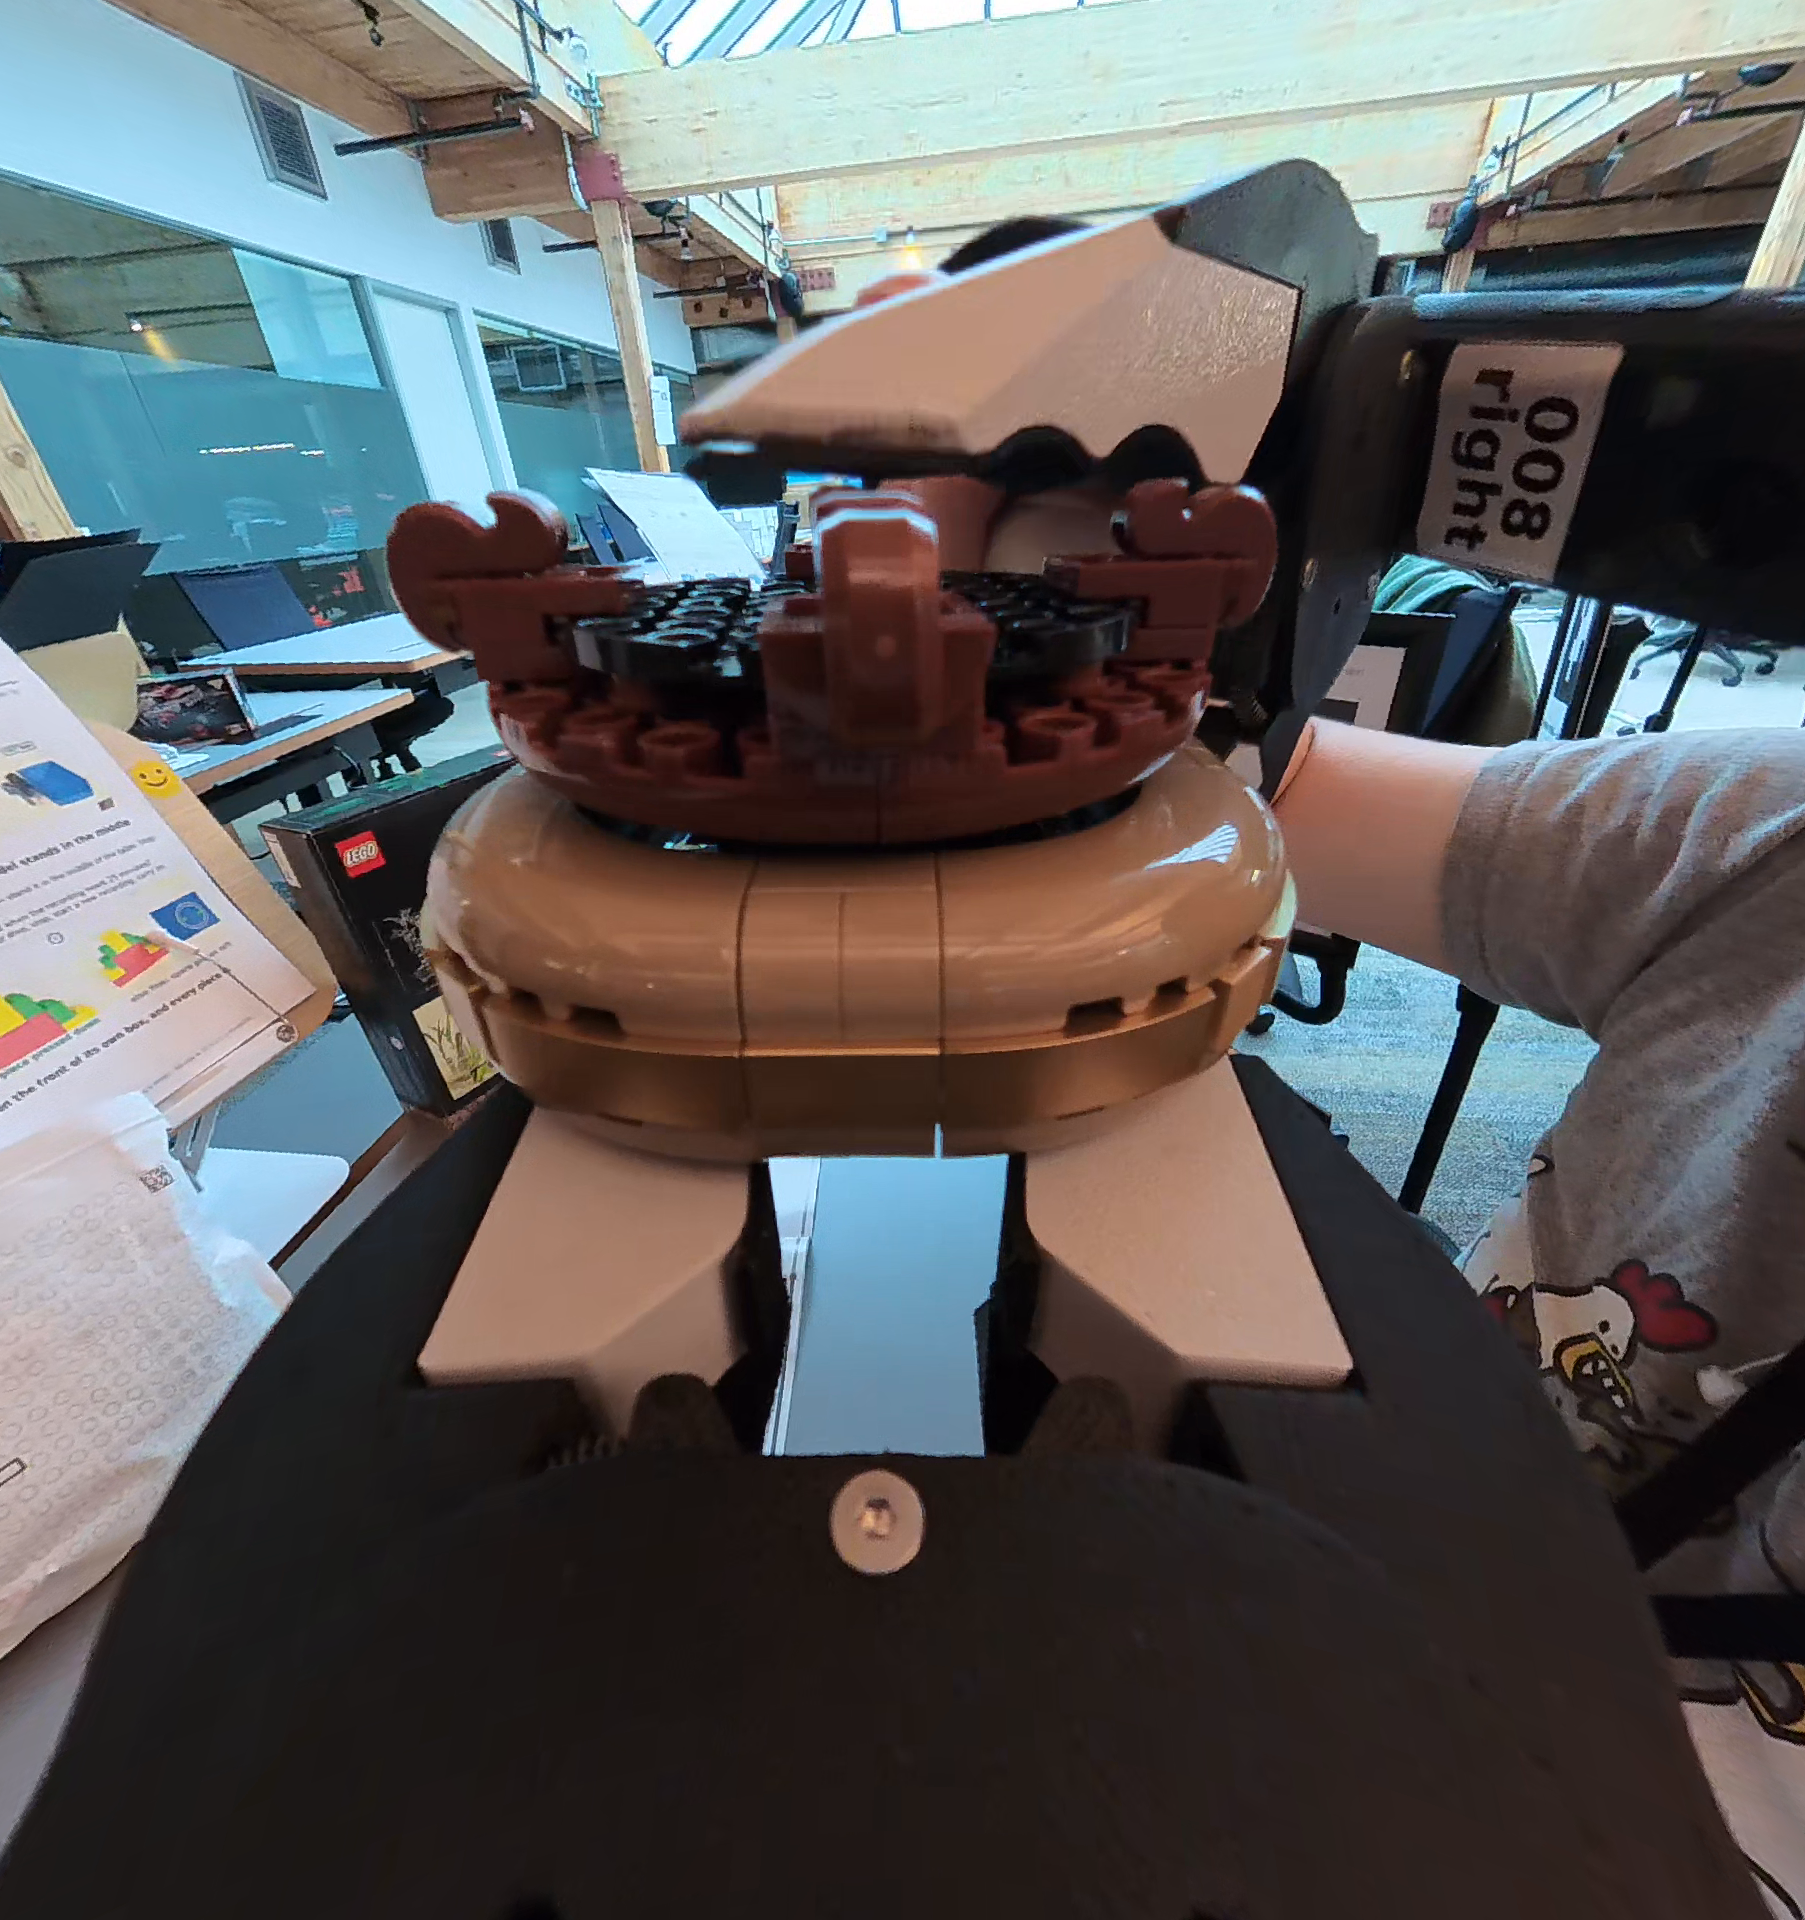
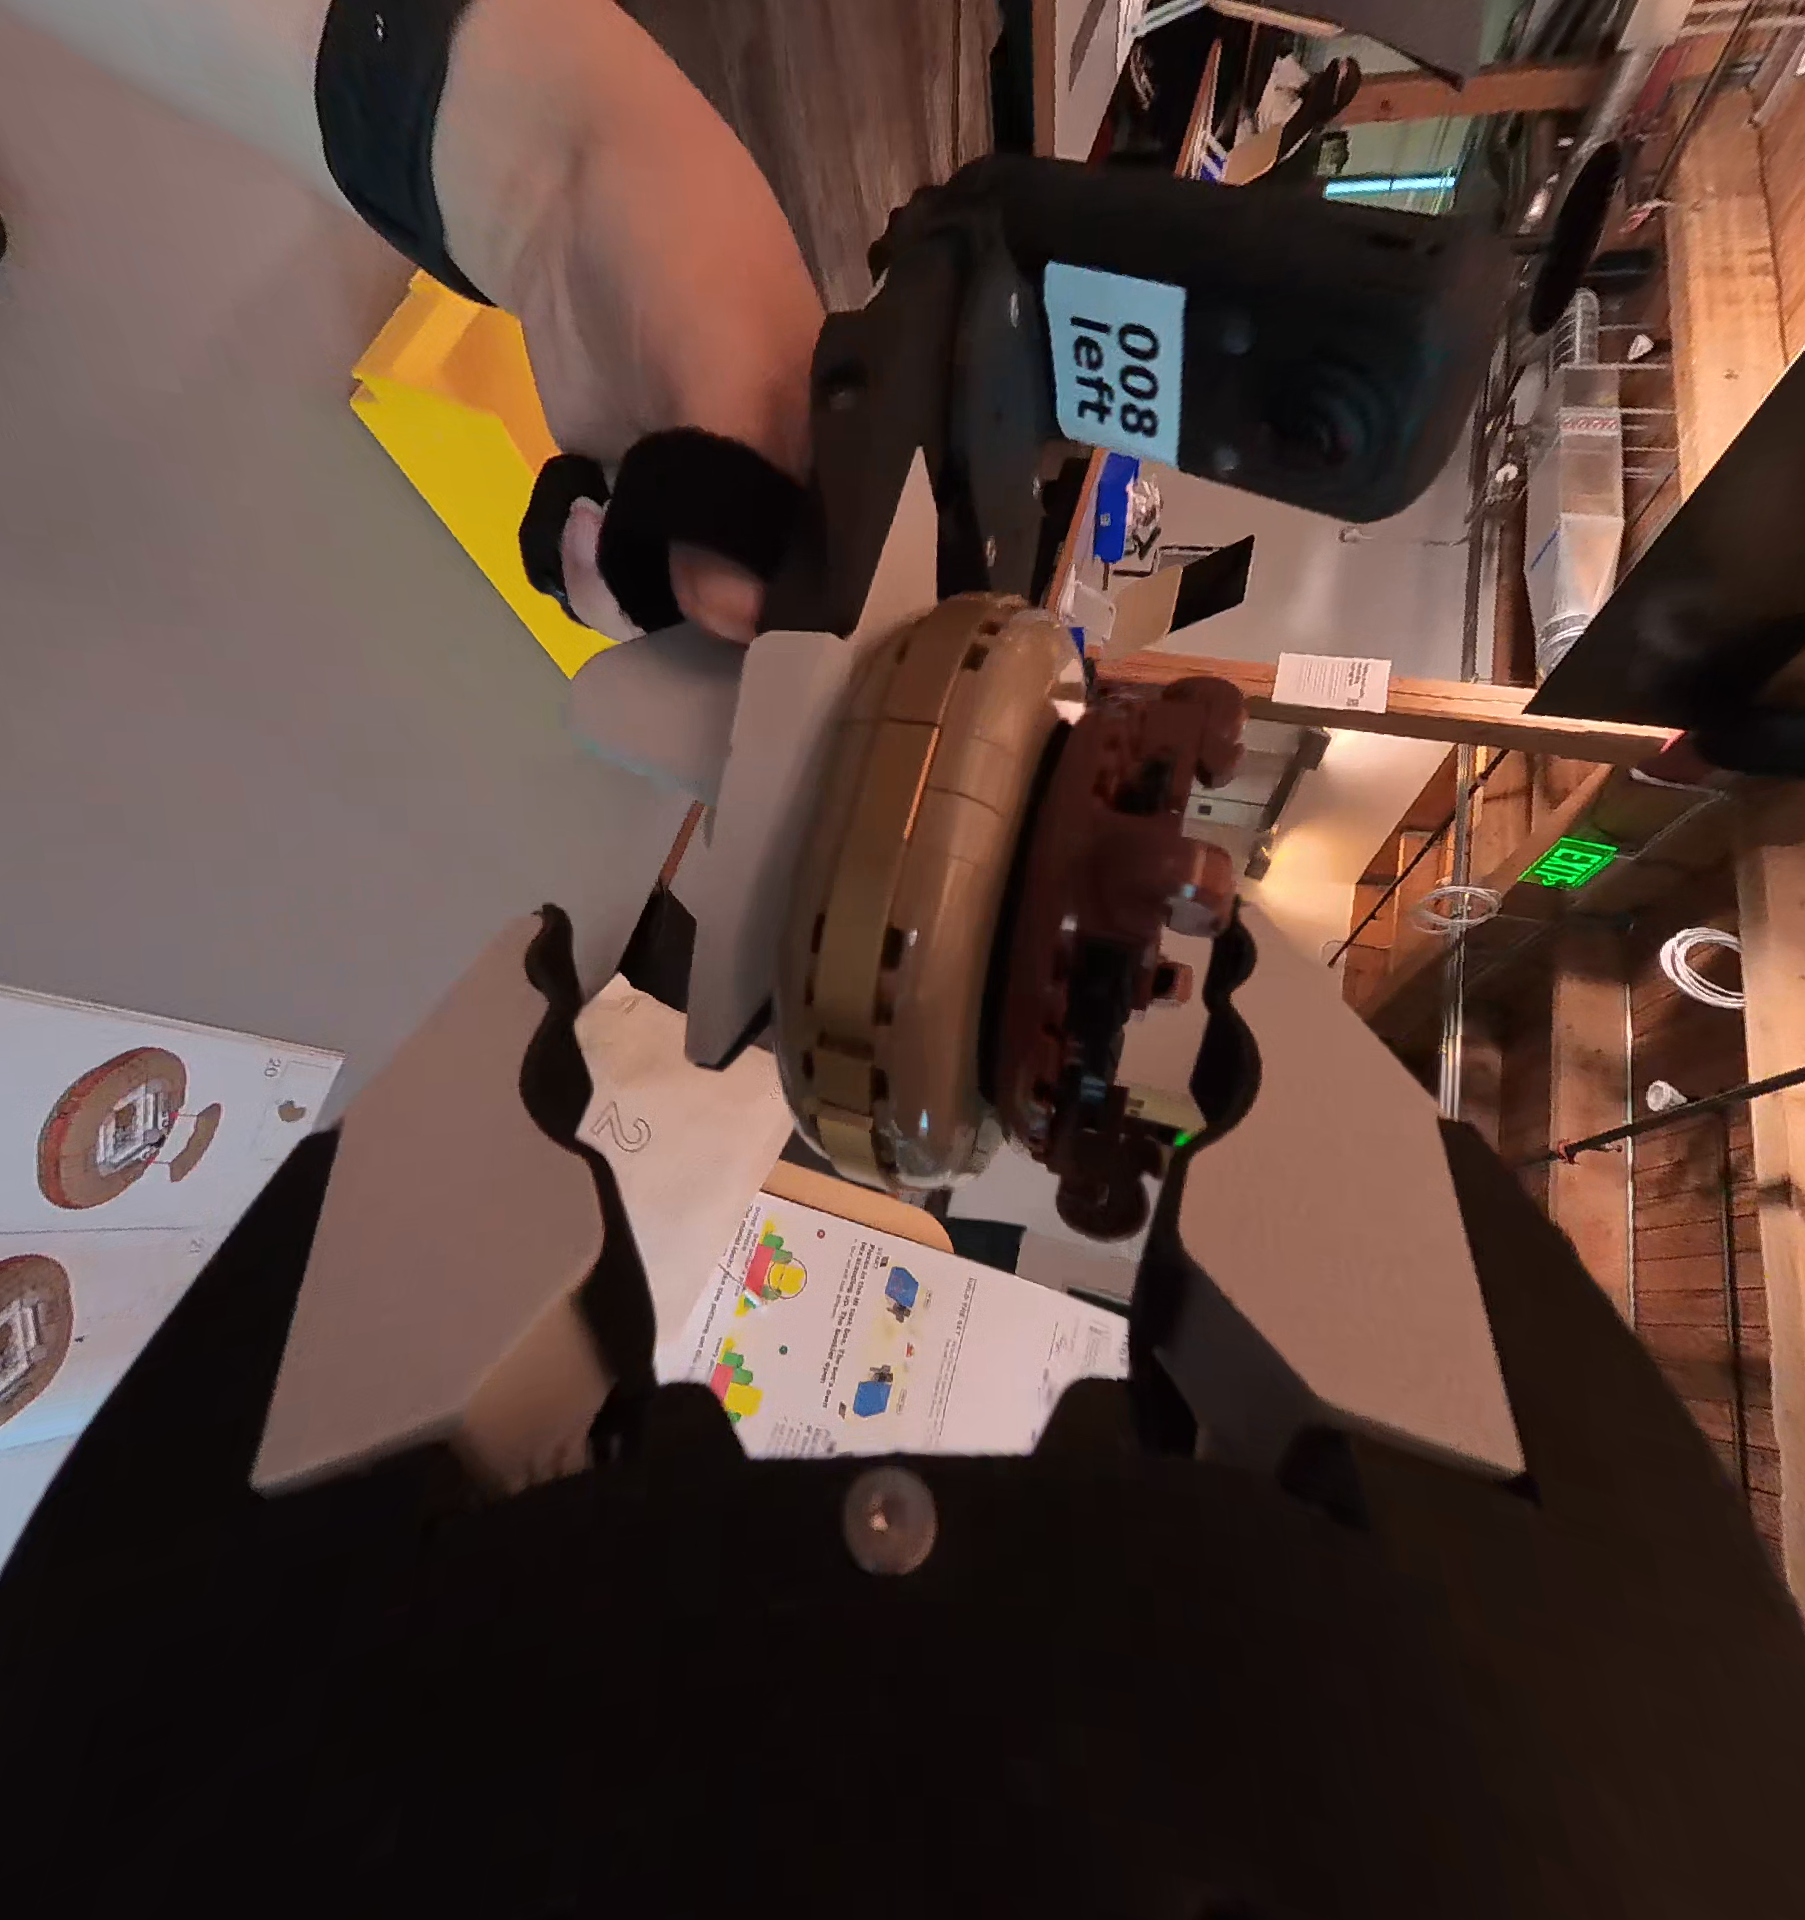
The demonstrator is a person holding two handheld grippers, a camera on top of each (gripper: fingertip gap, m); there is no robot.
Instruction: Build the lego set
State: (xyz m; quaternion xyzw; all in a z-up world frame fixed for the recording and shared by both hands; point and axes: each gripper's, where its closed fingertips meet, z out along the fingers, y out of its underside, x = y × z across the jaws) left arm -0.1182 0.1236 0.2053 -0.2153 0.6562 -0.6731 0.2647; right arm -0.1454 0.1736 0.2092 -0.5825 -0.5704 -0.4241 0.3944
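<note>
The lego model (image 1: 846, 966) is a round tan base with a reddish-brown studded disc, a black round plate (image 1: 669, 623) and brown curled pieces on top. My left gripper (image 1: 887, 1143) is shut on the underside of the tan base and holds the model up in the air. In the right wrist view the model (image 2: 919, 883) lies on its side between my right gripper's (image 2: 887, 935) wide-open fingers. The right fingertip (image 2: 1241, 997) sits at the brown top; the other fingertip (image 2: 524, 997) stands clear of the base. The right gripper's finger (image 1: 981, 353) hovers over the model's top.
An open instruction booklet (image 2: 98, 1143) and a printed sheet (image 1: 77, 883) lie on the table, with a numbered plastic bag (image 1: 67, 1351) and a black set box (image 1: 389, 935). A yellow tray (image 2: 462, 436) is behind the left hand. A grey sleeve (image 1: 1656, 935) is at right. Less than 4 cm separates the two grippers' tips.
</note>
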